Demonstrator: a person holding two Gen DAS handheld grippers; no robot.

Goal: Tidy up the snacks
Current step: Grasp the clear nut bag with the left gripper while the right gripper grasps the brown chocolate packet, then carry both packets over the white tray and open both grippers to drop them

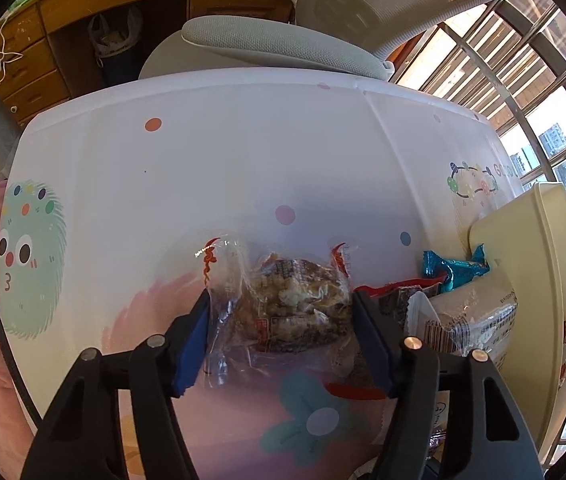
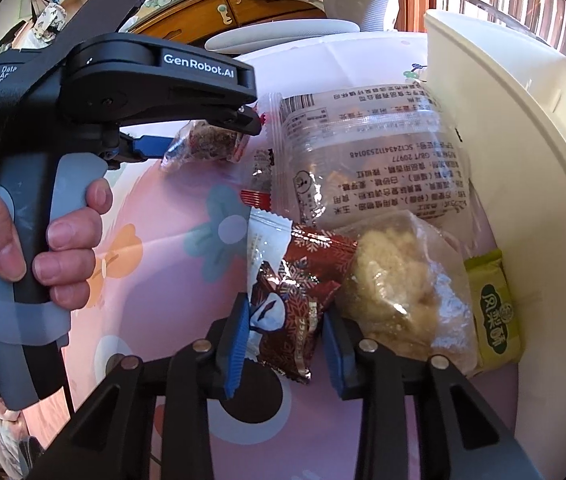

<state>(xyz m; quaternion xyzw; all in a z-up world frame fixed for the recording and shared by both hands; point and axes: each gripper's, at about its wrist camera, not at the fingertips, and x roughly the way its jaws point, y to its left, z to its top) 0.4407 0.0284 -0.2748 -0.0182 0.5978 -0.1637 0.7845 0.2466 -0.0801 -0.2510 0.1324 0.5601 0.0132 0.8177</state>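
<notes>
In the right wrist view, a dark red snack packet with a snowflake pattern (image 2: 291,304) is seen between the blue pads of the right gripper (image 2: 285,344); both pads appear to press on its sides, so it is taken as gripped. Just beside it lie a clear bag of crumbly pale pastry (image 2: 399,292) and a green pineapple-cake packet (image 2: 497,308), the latter set against the wall of a cream plastic bin (image 2: 523,140). Farther off, a large clear printed snack bag (image 2: 371,152) is spread on the cartoon-printed tablecloth (image 2: 155,216). In the left wrist view, a clear-wrapped brown nut cake (image 1: 291,300) is held between the pads of the left gripper (image 1: 281,322); the wrapper is touched on both sides. Beyond it, a blue foil sweet (image 1: 453,270) is seen near the bin
</notes>
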